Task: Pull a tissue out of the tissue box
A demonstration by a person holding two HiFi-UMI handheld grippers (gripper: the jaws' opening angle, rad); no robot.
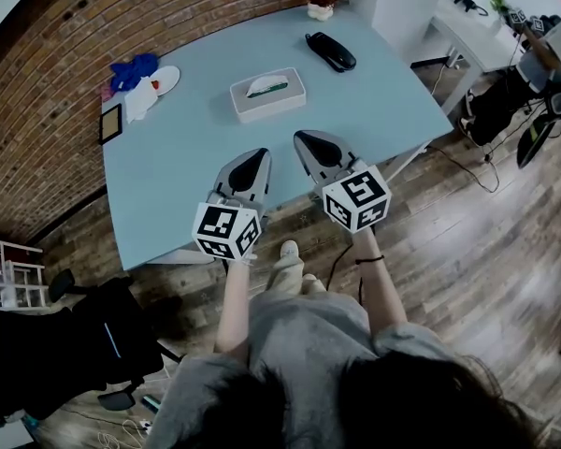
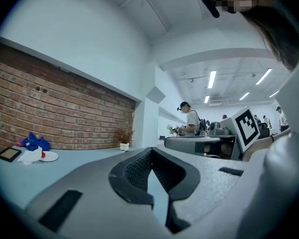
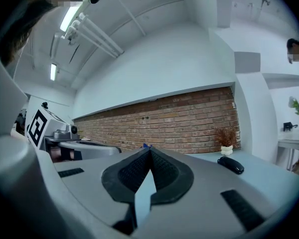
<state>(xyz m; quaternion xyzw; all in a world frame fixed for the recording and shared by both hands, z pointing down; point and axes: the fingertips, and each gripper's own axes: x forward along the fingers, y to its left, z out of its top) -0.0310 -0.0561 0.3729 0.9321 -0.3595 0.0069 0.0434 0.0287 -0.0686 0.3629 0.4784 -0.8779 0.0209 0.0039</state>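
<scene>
The white tissue box [image 1: 267, 94] lies on the light blue table [image 1: 187, 171], with a tissue showing in its top slot. Both grippers hover over the table's near edge, pointing level toward the box and short of it. My left gripper [image 1: 259, 154] is shut, its tips meeting with nothing between them [image 2: 150, 150]. My right gripper [image 1: 302, 137] sits beside it, a little nearer the box, also shut and empty [image 3: 150, 149]. The box is hidden behind the jaws in both gripper views.
A black case [image 1: 330, 51] and a small potted plant [image 1: 320, 7] stand at the table's far end. A blue cloth [image 1: 133, 69], white plate [image 1: 165, 79] and dark frame [image 1: 110, 123] lie at its left, by the brick wall. A black chair [image 1: 65, 344] stands at the lower left.
</scene>
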